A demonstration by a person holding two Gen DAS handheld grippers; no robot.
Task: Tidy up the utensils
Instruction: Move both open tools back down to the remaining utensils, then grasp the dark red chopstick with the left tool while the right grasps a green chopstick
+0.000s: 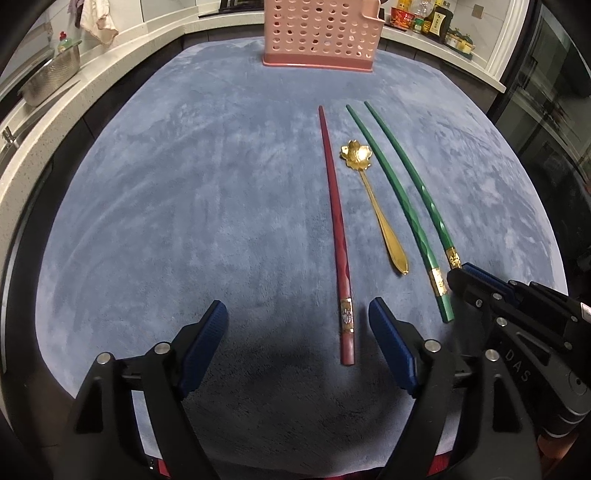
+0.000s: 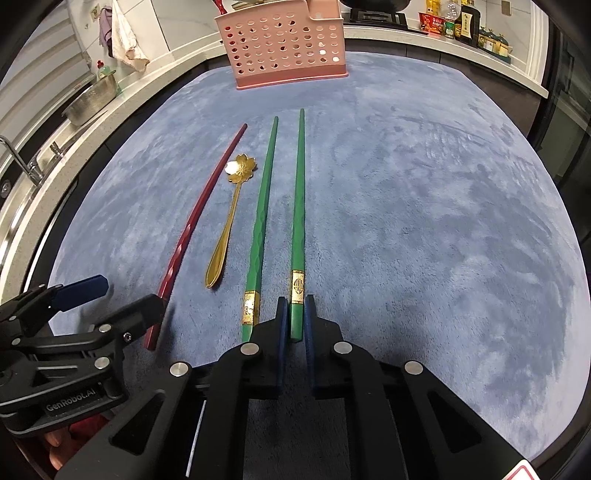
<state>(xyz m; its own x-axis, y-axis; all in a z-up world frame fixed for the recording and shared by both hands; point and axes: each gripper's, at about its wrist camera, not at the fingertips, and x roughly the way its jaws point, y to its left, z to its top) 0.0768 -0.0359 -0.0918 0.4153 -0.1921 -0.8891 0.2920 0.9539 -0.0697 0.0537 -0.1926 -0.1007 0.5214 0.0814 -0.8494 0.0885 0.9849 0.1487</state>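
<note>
On the blue-grey cloth (image 1: 184, 221) lie a red chopstick (image 1: 334, 221), a gold spoon (image 1: 376, 206) with a flower-shaped bowl, and two green chopsticks (image 1: 391, 192). My left gripper (image 1: 297, 306) is open over the red chopstick's butt end, which lies between the fingers, closer to the right one and untouched. My right gripper (image 2: 296, 301) is shut on the butt end of the right-hand green chopstick (image 2: 298, 206), below its gold band. The other green chopstick (image 2: 264, 206) lies just left of it. A pink perforated utensil holder (image 2: 284, 48) stands at the cloth's far edge.
A white counter wraps around the back and left, carrying a metal colander (image 2: 90, 101) and a tap (image 2: 22, 162). Bottles and jars (image 1: 424, 18) stand at the back right. A towel (image 2: 123, 37) hangs on the wall. Bare cloth spreads to the right of the chopsticks.
</note>
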